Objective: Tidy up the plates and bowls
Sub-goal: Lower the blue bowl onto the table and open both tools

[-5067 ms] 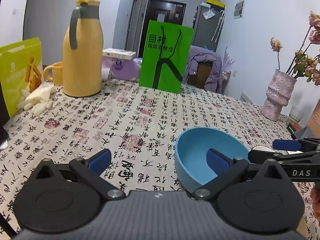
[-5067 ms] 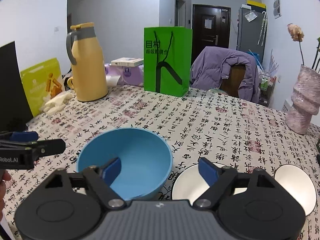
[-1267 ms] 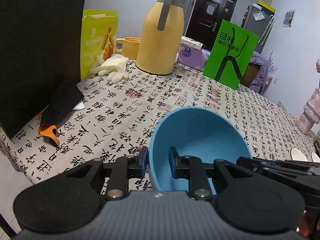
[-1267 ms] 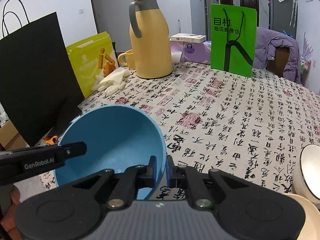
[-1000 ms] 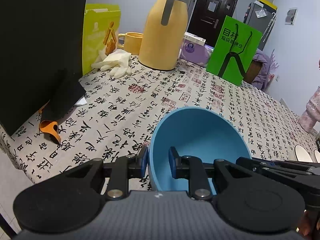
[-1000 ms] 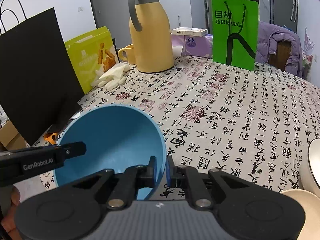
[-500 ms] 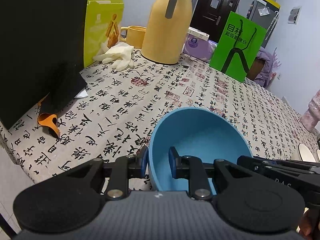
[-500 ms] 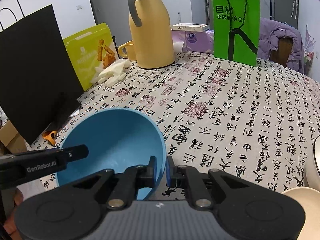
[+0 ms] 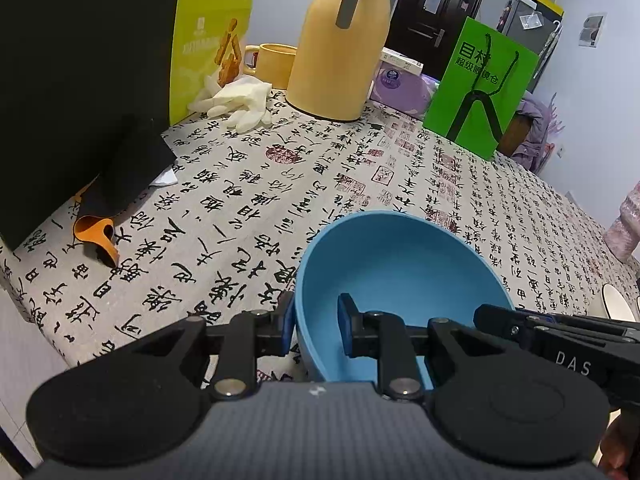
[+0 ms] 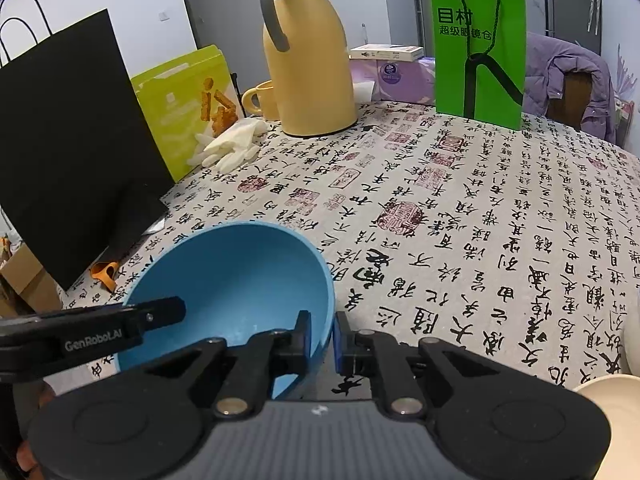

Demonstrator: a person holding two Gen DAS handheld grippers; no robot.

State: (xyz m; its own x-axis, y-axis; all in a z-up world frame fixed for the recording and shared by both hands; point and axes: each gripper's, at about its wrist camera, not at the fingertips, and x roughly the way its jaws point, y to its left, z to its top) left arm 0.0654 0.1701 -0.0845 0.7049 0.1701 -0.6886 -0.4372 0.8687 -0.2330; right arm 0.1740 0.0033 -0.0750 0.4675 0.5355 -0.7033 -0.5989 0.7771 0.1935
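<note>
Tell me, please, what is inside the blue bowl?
The round blue plastic bowl looks empty. Only one finger of each gripper reaches inside, jaws clamped on opposite sides of its rim. Those fingers and the left gripper cover part of its bottom.

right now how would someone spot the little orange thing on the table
Find the tall black paper bag at the table's near left corner. At its foot, on the calligraphy tablecloth, lies the small orange piece, partly tucked under the bag's black flap. Nothing else there is orange.
</note>
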